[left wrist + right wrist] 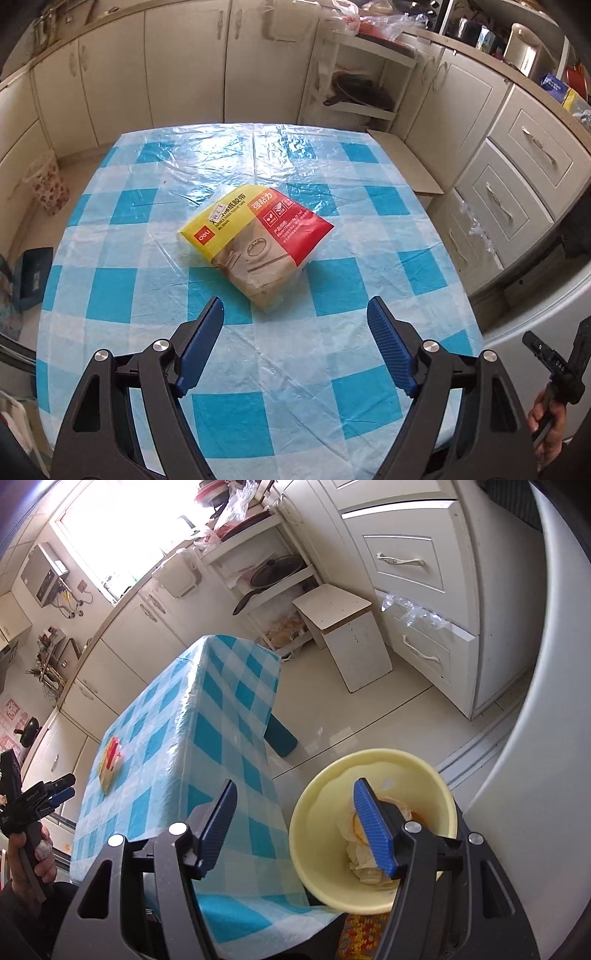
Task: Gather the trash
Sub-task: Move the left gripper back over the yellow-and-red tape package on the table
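Checkered table (pixel 258 369) holds one packet (pixel 255 243); both tools gape empty, bin (pixel 373 830) alongside.

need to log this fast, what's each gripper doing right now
left gripper: open, empty, above the tape packet
right gripper: open, empty, over the yellow bin

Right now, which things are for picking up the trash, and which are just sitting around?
For the job:
- tape packet on the checked table
- yellow bin holding crumpled trash
- left gripper, open
- right gripper, open

Just lying about:
- white stool
- frying pan
- flowered basket
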Demonstrator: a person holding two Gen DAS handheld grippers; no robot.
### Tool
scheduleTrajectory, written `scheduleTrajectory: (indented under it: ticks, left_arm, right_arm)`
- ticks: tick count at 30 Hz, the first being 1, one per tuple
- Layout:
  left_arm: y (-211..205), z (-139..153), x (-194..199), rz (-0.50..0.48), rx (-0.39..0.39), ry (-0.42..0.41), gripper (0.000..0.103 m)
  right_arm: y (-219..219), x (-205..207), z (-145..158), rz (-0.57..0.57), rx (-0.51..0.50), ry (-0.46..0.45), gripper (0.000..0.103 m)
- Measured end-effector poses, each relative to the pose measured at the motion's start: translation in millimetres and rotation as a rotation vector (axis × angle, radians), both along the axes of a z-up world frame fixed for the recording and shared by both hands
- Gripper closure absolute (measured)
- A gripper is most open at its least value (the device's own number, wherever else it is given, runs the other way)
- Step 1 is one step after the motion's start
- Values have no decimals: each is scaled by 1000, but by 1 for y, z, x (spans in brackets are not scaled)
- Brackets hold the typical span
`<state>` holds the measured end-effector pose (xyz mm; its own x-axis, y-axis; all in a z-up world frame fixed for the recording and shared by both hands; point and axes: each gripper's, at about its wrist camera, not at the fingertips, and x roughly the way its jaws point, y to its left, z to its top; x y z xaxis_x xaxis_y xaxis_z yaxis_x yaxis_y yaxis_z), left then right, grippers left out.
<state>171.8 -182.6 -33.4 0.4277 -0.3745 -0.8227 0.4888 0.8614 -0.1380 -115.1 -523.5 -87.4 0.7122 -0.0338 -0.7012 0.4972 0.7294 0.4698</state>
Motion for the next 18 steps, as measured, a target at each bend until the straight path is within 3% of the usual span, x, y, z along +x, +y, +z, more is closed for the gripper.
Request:
scheduleTrajectory:
  ticks: [4, 6, 9, 15, 18]
  left_arm:
    - [-24, -16, 14, -98, 99, 7, 21]
    - [-28, -20, 23, -120, 153, -7, 21]
    - [-20, -23, 42, -133, 156, 11, 21]
    - [-14, -34, 70, -153, 144, 42, 21]
    - [-16, -40, 76, -174, 146, 49, 21]
  right_arm:
    - [-10, 41, -10, 68, -48, 58, 39]
    - [-19, 73, -21, 130, -81, 120, 38]
    - [-36, 137, -51, 228, -84, 259, 37]
    - [-63, 246, -132, 304, 23, 514, 37]
    - [-70, 278, -175, 293, 173, 571, 37]
